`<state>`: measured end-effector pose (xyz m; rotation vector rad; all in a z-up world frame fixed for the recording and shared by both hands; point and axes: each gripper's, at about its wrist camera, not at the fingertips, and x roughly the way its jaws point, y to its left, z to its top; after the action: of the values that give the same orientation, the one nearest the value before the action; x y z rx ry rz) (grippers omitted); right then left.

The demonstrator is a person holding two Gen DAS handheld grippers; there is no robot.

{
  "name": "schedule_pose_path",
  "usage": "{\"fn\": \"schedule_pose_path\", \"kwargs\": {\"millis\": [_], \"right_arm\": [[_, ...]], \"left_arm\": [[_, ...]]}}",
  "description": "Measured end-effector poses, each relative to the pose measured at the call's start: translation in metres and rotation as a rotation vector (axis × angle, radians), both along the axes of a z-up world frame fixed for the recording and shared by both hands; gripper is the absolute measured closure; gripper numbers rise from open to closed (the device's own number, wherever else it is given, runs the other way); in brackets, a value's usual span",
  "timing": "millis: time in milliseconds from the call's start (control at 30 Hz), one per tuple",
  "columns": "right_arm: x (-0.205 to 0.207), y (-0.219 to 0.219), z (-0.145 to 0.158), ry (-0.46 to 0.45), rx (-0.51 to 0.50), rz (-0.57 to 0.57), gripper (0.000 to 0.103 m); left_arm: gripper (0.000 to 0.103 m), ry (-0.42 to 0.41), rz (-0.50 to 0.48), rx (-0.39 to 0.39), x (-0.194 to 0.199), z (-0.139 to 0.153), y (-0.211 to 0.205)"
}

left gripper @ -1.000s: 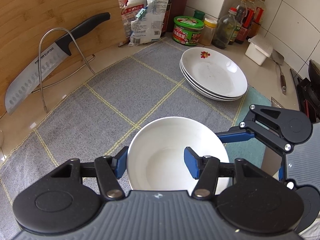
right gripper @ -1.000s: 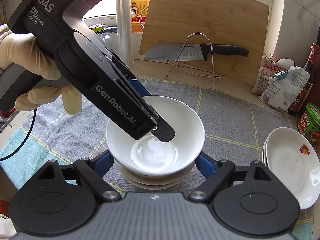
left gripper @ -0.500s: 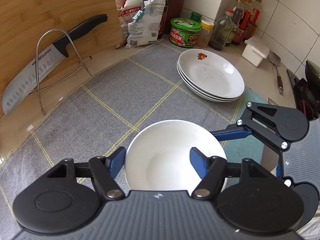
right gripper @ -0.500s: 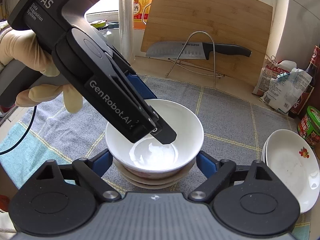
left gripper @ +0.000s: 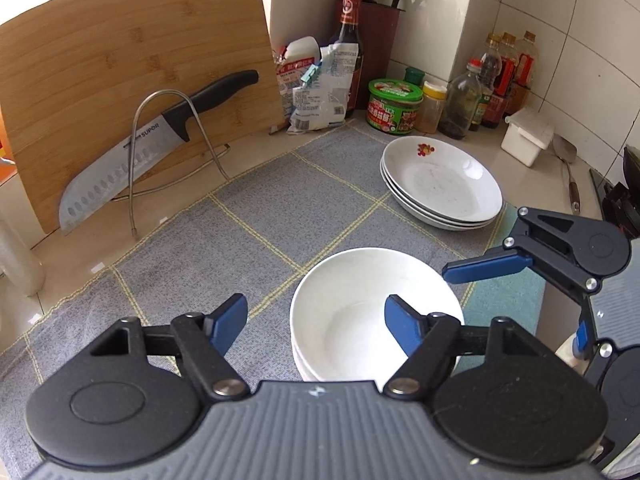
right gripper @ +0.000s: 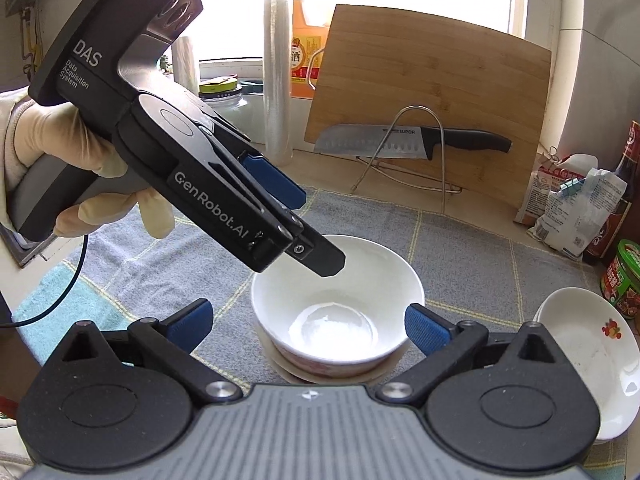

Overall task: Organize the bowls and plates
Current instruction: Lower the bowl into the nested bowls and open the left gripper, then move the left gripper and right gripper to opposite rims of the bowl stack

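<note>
Looks like you're pretty much at the finish line here. The white bowl point(left gripper: 374, 312) is sitting nested on top of the other bowls, which in the right wrist view shows as a little stack point(right gripper: 336, 364) with a patterned one peeking out underneath, all on the grey checked dish mat point(left gripper: 256, 216). The stack of plates point(left gripper: 442, 184) with the little red flower print sits well apart, toward the back corner near the condiment jars, and it looks tidy too. Your left gripper point(left gripper: 316, 320) has its jaws spread wide with nothing between them, hovering just above the bowl's near rim, one blue pad over the bowl and the other out over the mat. Your right gripper point(right gripper: 308, 320) is also spread wide, pads sitting either side of the bowl stack but not visibly touching it. I can't spot any loose plate or bowl left on the mat in either view, so my guess is the sorting is done and all that's left is pulling both grippers clear without bumping the top bowl. Could be more dishes off-camera though, can't tell.
</note>
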<state>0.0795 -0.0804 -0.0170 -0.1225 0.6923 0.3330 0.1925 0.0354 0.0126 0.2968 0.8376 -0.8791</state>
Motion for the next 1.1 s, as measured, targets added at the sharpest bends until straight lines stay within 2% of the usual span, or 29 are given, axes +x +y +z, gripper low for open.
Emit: {"fn": "schedule_pose_path", "kwargs": {"millis": [67,200,400,567,800,967,1100], "right_arm": [[0.000,0.005,-0.003,0.016,-0.013,0.015,0.000],[-0.004,0.008,-0.005,0.013,-0.027,0.011,0.000],[-0.015,-0.007,0.009,-0.023,-0.036,-0.029,0.000],[-0.017,-0.030,-0.010,0.056,-0.077,-0.066,0.000],[0.000,-0.057,-0.062,0.208,-0.094,-0.090,0.000],[0.020,-0.068,-0.076,0.217,-0.125,-0.003,0.000],[0.034,-0.074,-0.081,0.218,-0.123,0.085,0.000]], "left_arm": [[0.022,-0.015,0.028,-0.030,-0.005,0.002,0.009],[0.022,-0.025,0.073,-0.069,-0.016,0.004,0.024],[0.017,-0.080,0.102,-0.084,-0.037,0.003,0.042],[0.011,-0.065,0.091,-0.090,-0.058,-0.013,0.049],[0.011,0.050,0.133,0.000,-0.062,-0.065,0.036],[0.011,0.089,0.163,0.060,-0.065,-0.087,0.016],[0.011,0.079,0.194,0.106,-0.067,-0.093,0.000]]}}
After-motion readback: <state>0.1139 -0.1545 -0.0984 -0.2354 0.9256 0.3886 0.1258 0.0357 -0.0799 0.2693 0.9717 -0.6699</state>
